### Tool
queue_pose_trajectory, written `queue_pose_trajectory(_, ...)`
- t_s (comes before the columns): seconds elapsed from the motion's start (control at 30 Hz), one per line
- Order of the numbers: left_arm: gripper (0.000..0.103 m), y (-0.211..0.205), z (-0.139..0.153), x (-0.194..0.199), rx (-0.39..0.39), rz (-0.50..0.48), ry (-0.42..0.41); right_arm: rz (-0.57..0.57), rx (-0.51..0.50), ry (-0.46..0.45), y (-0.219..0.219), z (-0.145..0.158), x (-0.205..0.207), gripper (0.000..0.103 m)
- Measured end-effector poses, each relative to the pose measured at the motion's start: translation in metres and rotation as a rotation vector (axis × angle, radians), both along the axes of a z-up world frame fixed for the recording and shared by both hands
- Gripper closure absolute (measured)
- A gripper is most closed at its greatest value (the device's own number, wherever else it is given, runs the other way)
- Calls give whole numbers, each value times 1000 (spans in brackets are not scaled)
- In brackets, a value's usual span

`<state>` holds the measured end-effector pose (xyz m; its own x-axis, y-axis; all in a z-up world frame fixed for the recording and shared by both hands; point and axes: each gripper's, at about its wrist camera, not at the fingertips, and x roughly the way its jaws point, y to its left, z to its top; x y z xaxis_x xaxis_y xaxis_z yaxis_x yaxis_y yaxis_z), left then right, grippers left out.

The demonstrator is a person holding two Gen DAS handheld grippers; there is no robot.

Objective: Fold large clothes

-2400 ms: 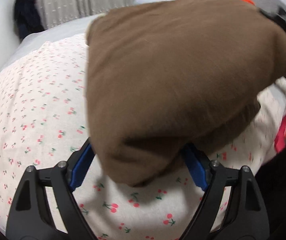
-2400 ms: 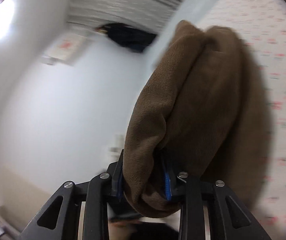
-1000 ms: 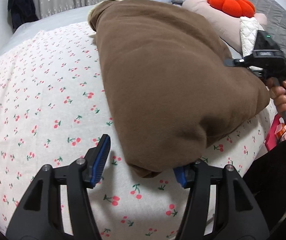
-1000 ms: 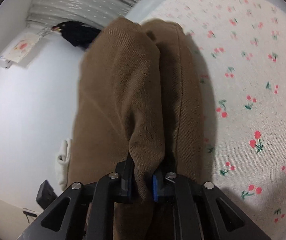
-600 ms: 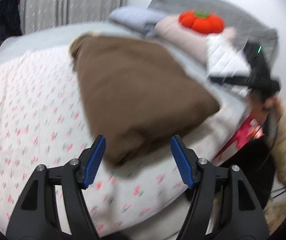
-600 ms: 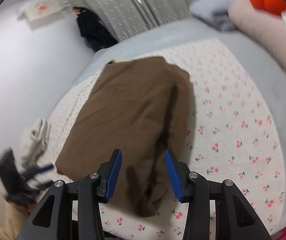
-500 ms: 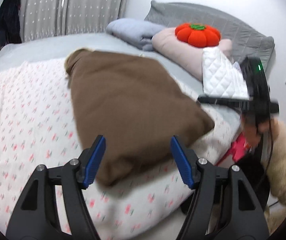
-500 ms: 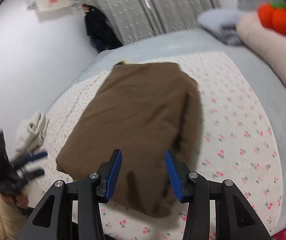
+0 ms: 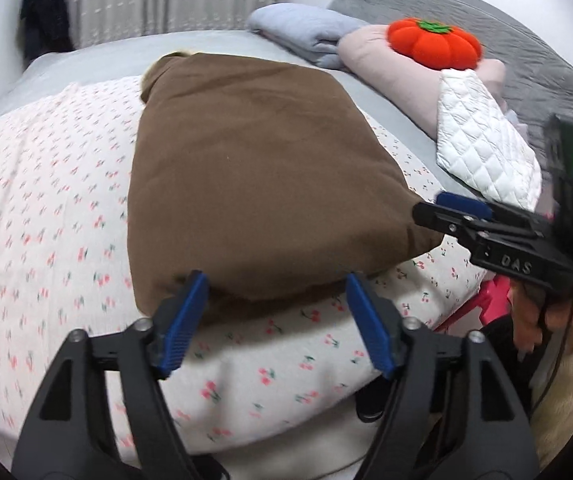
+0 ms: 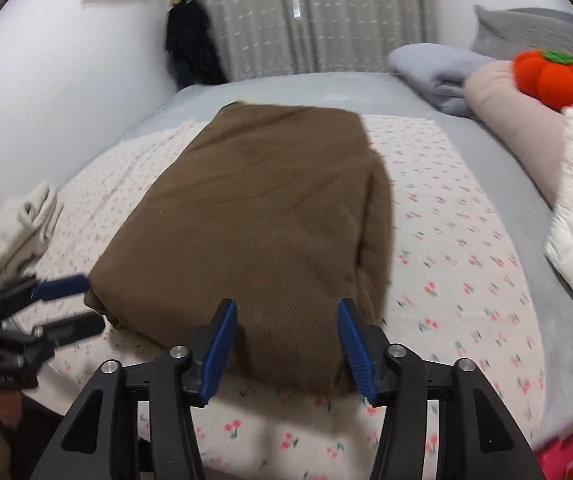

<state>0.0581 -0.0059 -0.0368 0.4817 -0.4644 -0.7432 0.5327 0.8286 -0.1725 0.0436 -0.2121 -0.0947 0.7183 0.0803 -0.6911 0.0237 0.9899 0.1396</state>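
Lying folded on cherry-print blanket (image 10: 466, 248), brown garment (image 10: 254, 216), long axis toward curtains (image 10: 326, 12), both grippers' fingers (image 9: 184, 320) spread, empty

We see that our left black plastic gripper (image 9: 276, 322) has ribbed blue pads (image 9: 182, 326) and silver screws. Our right black plastic gripper (image 10: 286, 346) looks the same, with white letters "DAS" and a green light. Bare fingers (image 9: 528, 318) show beneath it.

Grey curtains (image 10: 326, 16), white wall (image 10: 66, 80)
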Motion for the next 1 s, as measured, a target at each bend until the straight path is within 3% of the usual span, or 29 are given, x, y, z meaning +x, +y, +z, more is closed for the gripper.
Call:
queue_pose_trajectory(0.1, 22, -8, -4, -9, 47, 72, 21, -80, 19, 6, -4, 1, -16, 46)
queue_pose_trajectory(0.23, 18, -11, -7, -19, 102, 172, 12, -169, 18, -6, -8, 4, -33, 33)
queue_pose_trajectory(0.37, 2, -5, -1, -22, 120, 261, -16, -216, -83, -33, 1, 12, -41, 18)
queue_pose_trajectory(0.5, 1, -4, 3, -28, 192, 329, -57, -238, -141, -3, 11, 10, -44, 15)
queue_pose_trajectory(0.63, 1, 0, -2, -26, 159, 347, -3, -231, -176, 37, 21, 8, -43, 11)
queue_pose_trajectory(0.8, 1, 1, -8, -23, 173, 361, 26, -221, -169, 54, 26, 1, -37, 8)
queue_pose_trajectory(1.0, 1, 1, -11, -23, 208, 381, -1, -227, -169, 94, 28, -8, -28, 8)
